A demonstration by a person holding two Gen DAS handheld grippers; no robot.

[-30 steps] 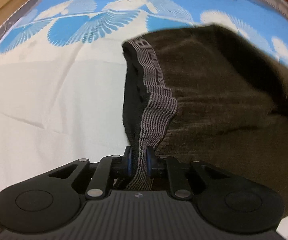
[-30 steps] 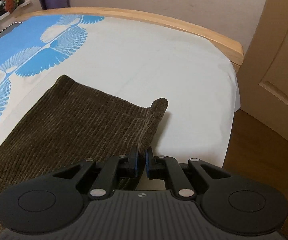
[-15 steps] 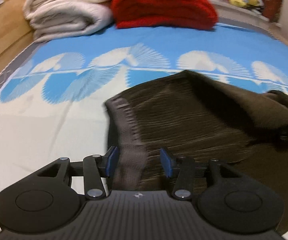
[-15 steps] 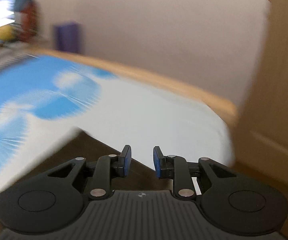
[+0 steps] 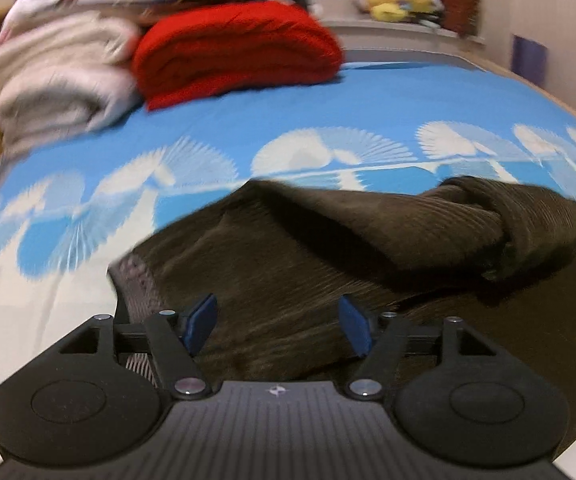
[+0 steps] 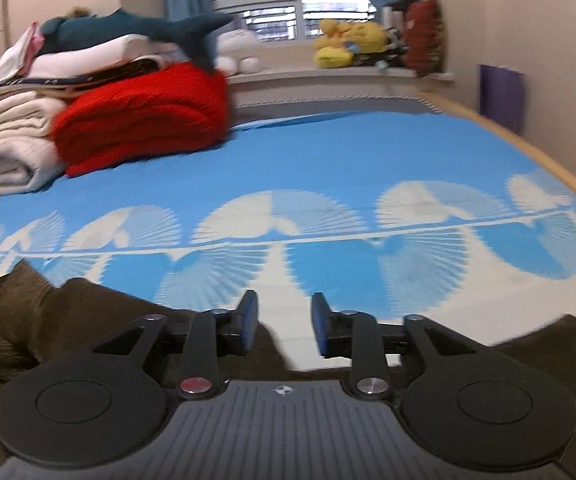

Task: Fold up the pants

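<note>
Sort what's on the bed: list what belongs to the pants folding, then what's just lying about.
Part of the job:
- brown corduroy pants, lying rumpled on the bedsheet
- left gripper, open over the pants
- right gripper, open

Just lying about:
- red blanket
- cream blanket
- shark plush
- yellow plush toys

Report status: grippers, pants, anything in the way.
Left gripper open, empty, over the waistband end. Right gripper open, empty. Brown pants lie bunched on the bed sheet, fold untidy. Red blanket well beyond, not obstructing.
</note>
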